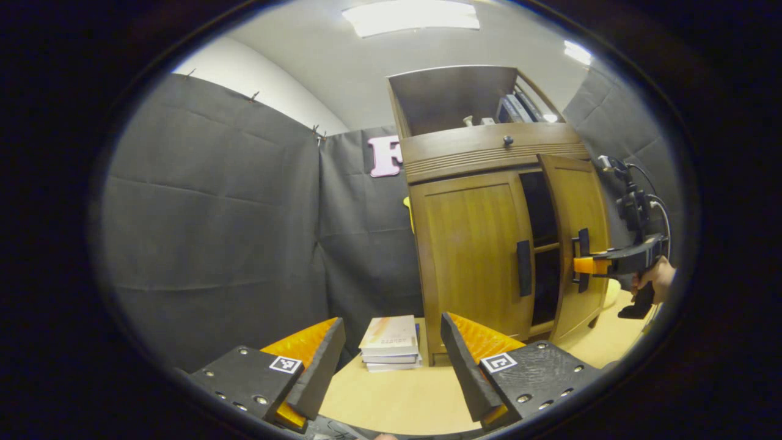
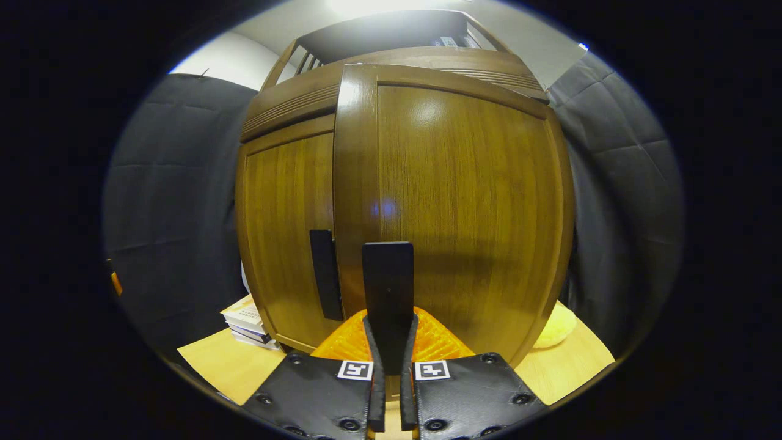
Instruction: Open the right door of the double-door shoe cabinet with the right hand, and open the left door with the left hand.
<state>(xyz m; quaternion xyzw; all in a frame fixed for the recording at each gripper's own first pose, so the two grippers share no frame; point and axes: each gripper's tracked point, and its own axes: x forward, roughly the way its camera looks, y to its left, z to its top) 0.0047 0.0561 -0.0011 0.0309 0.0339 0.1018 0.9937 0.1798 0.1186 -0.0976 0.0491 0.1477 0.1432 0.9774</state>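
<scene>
Right now, right jaws: the right gripper (image 2: 391,357) is clamped on the right door's handle (image 2: 387,293), both fingers pressing its sides.
Left jaws: the left gripper (image 1: 391,366) hangs wide apart, holding nothing, well back from the cabinet.
Right door (image 2: 464,201): already swung partly out, a dark gap showing between it and the left door (image 1: 470,256).
Left door: closed, its handle (image 1: 523,267) untouched.
Cabinet place: the shoe cabinet (image 1: 489,153) stands at the far edge of the counter (image 1: 397,397), a stack of books (image 1: 391,349) beside its left corner.
Risk: pulling straight rather than along the door's arc could slip the handle from the grip or drag the cabinet across the counter.
Risk, left side: a reach that runs low could knock the books.
Hand pose: a hand (image 1: 657,278) holds the right gripper level, pointed at the door from the right.
</scene>
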